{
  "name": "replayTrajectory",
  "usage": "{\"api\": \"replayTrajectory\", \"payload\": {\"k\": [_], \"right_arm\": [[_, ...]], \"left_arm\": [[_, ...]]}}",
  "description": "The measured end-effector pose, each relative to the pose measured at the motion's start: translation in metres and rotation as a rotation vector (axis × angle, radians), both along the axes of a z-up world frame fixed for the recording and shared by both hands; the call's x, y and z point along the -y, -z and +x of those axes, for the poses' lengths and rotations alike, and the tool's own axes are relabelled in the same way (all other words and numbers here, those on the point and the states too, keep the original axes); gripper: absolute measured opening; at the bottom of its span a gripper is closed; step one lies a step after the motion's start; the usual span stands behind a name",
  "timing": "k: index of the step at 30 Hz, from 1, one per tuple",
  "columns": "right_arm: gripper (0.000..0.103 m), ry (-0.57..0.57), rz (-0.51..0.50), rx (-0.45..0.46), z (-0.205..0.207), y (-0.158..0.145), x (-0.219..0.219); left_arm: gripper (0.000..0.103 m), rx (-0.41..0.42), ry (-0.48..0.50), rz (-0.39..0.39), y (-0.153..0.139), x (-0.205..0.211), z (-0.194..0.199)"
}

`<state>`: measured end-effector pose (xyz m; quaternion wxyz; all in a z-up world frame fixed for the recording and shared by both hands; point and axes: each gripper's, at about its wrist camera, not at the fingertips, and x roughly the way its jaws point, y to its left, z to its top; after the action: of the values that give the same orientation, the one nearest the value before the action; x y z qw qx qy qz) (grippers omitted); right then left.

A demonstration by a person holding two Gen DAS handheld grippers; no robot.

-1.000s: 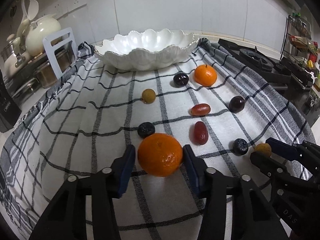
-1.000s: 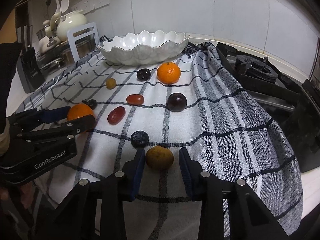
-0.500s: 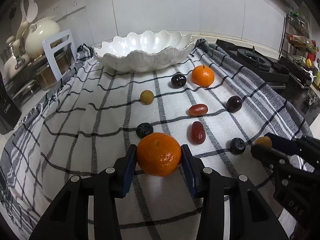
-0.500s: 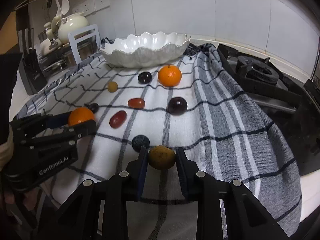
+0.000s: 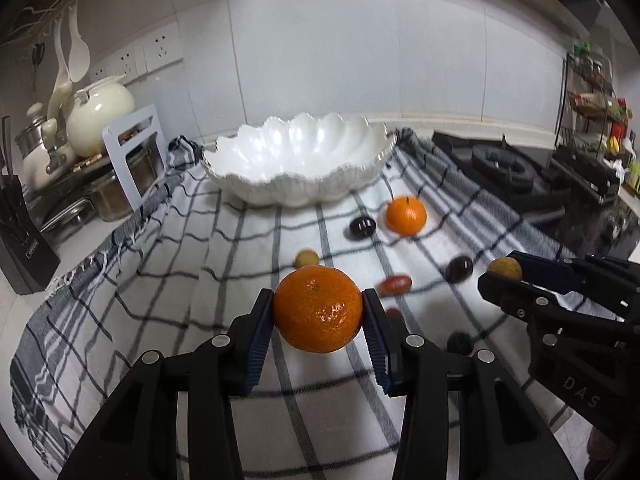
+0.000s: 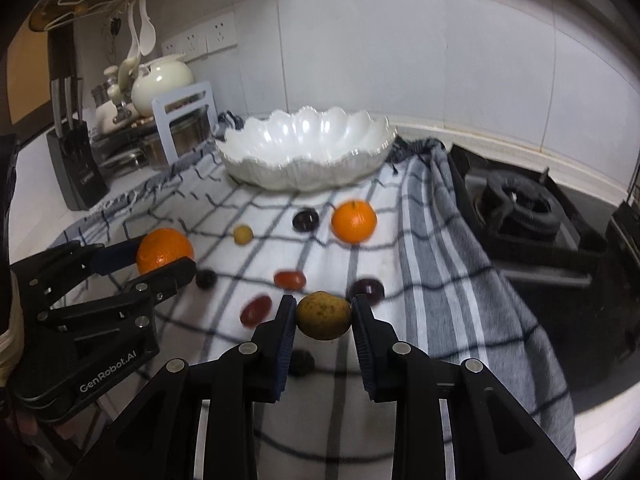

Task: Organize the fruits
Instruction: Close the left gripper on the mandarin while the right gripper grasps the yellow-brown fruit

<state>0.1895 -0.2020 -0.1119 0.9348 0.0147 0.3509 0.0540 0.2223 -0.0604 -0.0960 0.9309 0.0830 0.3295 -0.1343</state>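
My left gripper (image 5: 318, 312) is shut on a large orange tangerine (image 5: 318, 308), held above the checked cloth (image 5: 160, 280). My right gripper (image 6: 323, 316) is shut on a small yellow-brown round fruit (image 6: 323, 315), also lifted off the cloth. In the right wrist view the left gripper (image 6: 166, 258) appears at the left with its tangerine (image 6: 164, 250). A white scalloped bowl (image 5: 296, 160) stands empty at the far end of the cloth. On the cloth lie a second tangerine (image 5: 406, 216), dark plums (image 5: 362, 227), a red oblong fruit (image 5: 395, 285) and a small yellow fruit (image 5: 307, 258).
A gas stove (image 6: 520, 204) borders the cloth on the right. Pots, a cream teapot (image 5: 100, 118) and a knife block (image 6: 76, 160) crowd the left counter. A spice rack (image 5: 596, 120) stands at the far right. A tiled wall rises behind the bowl.
Both grippers closed onto their fruits and rose, lifting the tangerine and the yellow-brown fruit off the cloth. The fruits left on the cloth kept their places.
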Motion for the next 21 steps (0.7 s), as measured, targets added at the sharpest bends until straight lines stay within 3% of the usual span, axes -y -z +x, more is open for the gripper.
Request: {"api": "replayTrajectory", "payload": {"k": [21], "right_arm": [[0.03,0.001,-0.025,0.165,0.065,-0.069,-0.01]], "left_arm": [[0.043,0.153,-0.04,-0.085,-0.07,-0.028,0.052]]}}
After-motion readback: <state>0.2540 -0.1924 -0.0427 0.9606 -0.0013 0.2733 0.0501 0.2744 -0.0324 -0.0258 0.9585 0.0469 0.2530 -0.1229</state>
